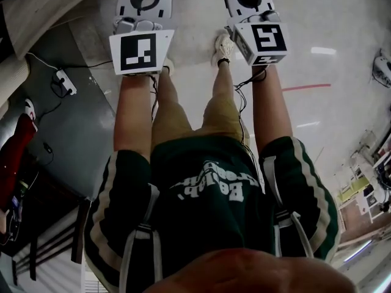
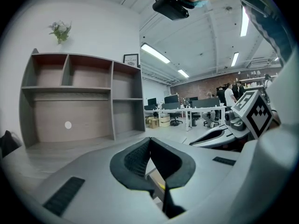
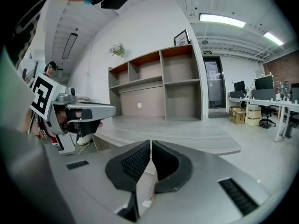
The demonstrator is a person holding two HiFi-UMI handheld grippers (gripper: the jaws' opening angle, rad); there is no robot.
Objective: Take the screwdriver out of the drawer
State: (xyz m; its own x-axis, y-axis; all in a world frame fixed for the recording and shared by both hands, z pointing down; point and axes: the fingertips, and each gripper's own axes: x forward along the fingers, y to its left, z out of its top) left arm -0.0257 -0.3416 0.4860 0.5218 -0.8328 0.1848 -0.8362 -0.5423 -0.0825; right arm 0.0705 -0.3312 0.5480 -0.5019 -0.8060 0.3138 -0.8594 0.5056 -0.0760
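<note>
Both pairs of jaws are pressed together with nothing in them: the left gripper [image 2: 149, 141] has its tips meeting, and the right gripper [image 3: 150, 146] is the same. So the job hasn't really started, imo. First thing is finding the drawer. I'd spread one gripper's jaws before reaching for the handle and keep the other free for the screwdriver.

Further out, a grey shelf unit [image 2: 79, 97] stands against the far wall with a wide desk top [image 3: 187, 134] in front of it. The drawer is maybe under there, but that's just my guess. No drawer front, handle or screwdriver shows in any view. The head view is mostly the person's shirt and legs over the floor [image 1: 342, 29], with a dark tabletop [image 1: 67, 127] cut off at the left.
</note>
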